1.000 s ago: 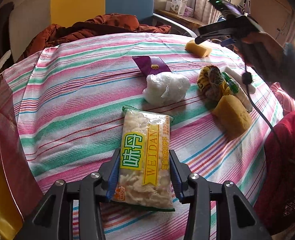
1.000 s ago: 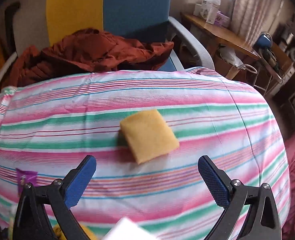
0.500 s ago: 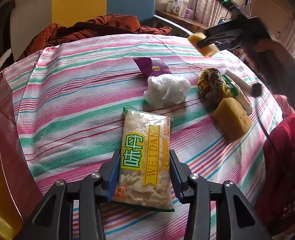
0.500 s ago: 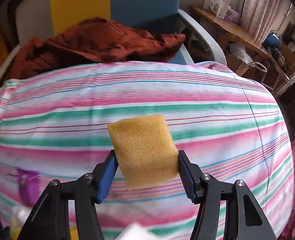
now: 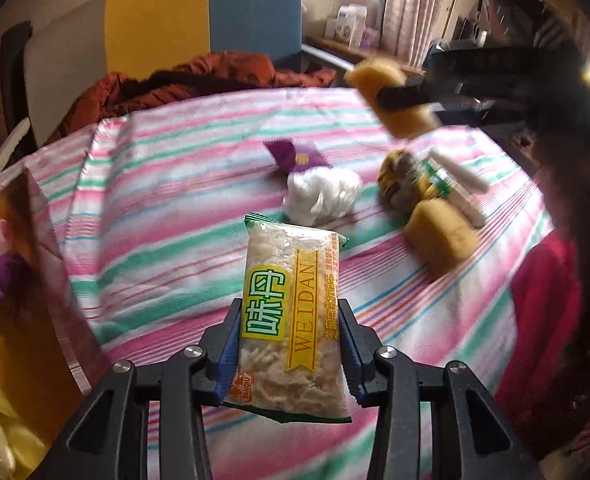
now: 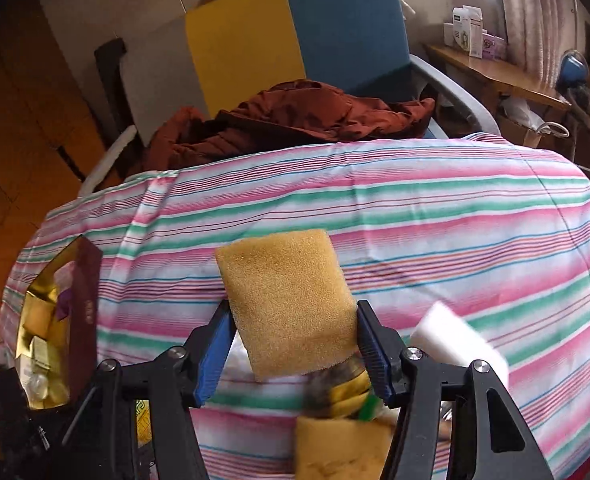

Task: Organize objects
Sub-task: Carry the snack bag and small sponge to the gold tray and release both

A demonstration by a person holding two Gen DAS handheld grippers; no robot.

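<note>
My left gripper is shut on a clear snack packet with green and yellow labels, held a little above the striped cloth. My right gripper is shut on a yellow sponge lifted off the table; the left wrist view shows that sponge in the air at the upper right. A second yellow sponge, a white wad of plastic, a purple wrapper, a yellow-brown bundle and white sticks lie on the cloth.
An open gold-lined box with small items stands at the table's left edge. Behind the table is a blue and yellow chair with a rust-red jacket. A wooden shelf with boxes is at the back right. A red garment hangs at the right.
The right gripper closed on the yellow sponge, lifted it off the cloth and carried it left and nearer. The left gripper rose slightly with the snack packet still held.
</note>
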